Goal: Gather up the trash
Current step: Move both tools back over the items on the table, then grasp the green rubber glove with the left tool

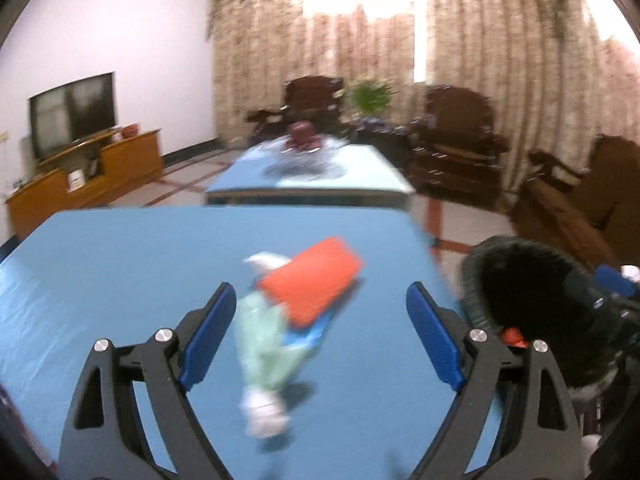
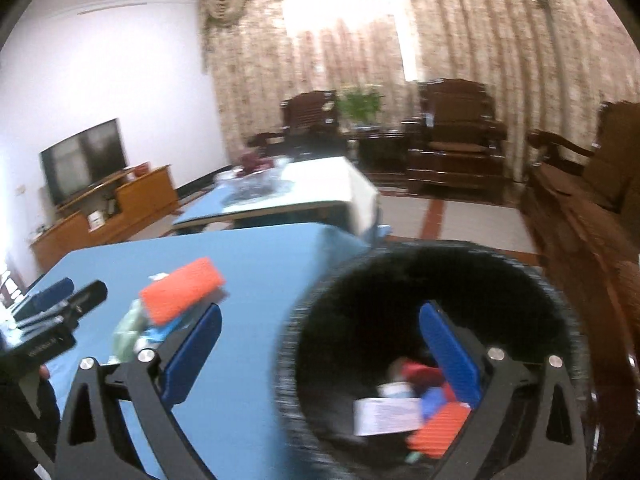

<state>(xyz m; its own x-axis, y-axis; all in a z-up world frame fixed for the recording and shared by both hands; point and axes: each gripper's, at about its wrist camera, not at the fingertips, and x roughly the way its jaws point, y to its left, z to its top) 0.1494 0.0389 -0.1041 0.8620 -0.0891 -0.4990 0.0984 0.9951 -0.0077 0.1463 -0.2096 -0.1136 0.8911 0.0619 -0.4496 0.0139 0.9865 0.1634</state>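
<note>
On the blue table (image 1: pixel 100 280) lie an orange box (image 1: pixel 312 284), a pale green wrapper (image 1: pixel 264 344) and a small white scrap (image 1: pixel 264 412). My left gripper (image 1: pixel 320 328) stands open just short of them, nothing between its blue pads. A black bin (image 2: pixel 432 264) stands off the table's right edge and holds several pieces of trash, among them a white carton (image 2: pixel 384 416) and an orange ribbed box (image 2: pixel 436 432). My right gripper (image 2: pixel 320 352) hangs open over the bin's rim, holding nothing. The orange box (image 2: pixel 182 294) and the left gripper (image 2: pixel 60 304) also show in the right wrist view.
A second blue-topped table (image 1: pixel 360 168) with a dish of dark fruit (image 1: pixel 300 136) stands beyond. Dark wooden armchairs (image 1: pixel 456 140) line the curtained far wall. A television (image 1: pixel 72 114) on a wooden cabinet (image 1: pixel 80 176) is at the left.
</note>
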